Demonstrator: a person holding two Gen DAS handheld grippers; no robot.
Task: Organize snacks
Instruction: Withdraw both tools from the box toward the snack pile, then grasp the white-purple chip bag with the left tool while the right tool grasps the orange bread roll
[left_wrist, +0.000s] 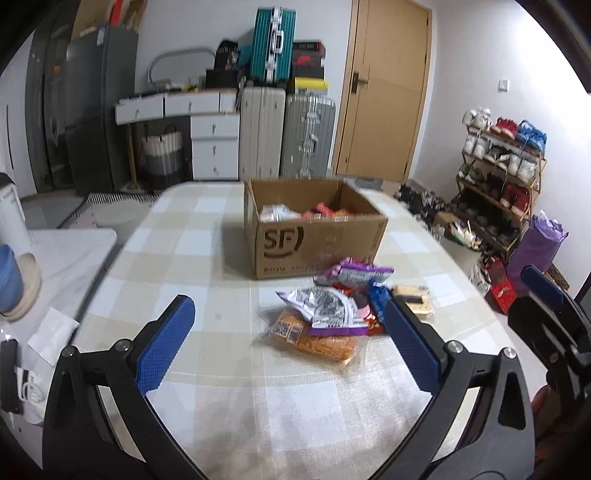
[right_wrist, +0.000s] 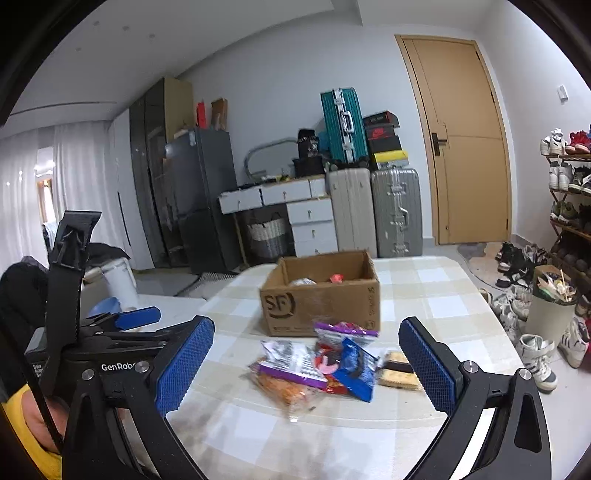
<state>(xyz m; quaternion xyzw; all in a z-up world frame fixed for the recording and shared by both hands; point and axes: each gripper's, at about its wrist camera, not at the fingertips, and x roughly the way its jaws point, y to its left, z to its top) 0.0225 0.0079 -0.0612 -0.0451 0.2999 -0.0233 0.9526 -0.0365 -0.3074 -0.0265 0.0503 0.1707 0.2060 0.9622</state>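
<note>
Left gripper (left_wrist: 286, 332): fingers spread, empty, above counter (left_wrist: 184, 236).
Right gripper (right_wrist: 306, 363): fingers spread, empty.
Snack pile (left_wrist: 332, 310): on counter, just before cardboard box (left_wrist: 314, 243).

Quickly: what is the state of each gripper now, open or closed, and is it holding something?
Left gripper: open, holding nothing, above the snack pile.
Right gripper: open, holding nothing.
</note>
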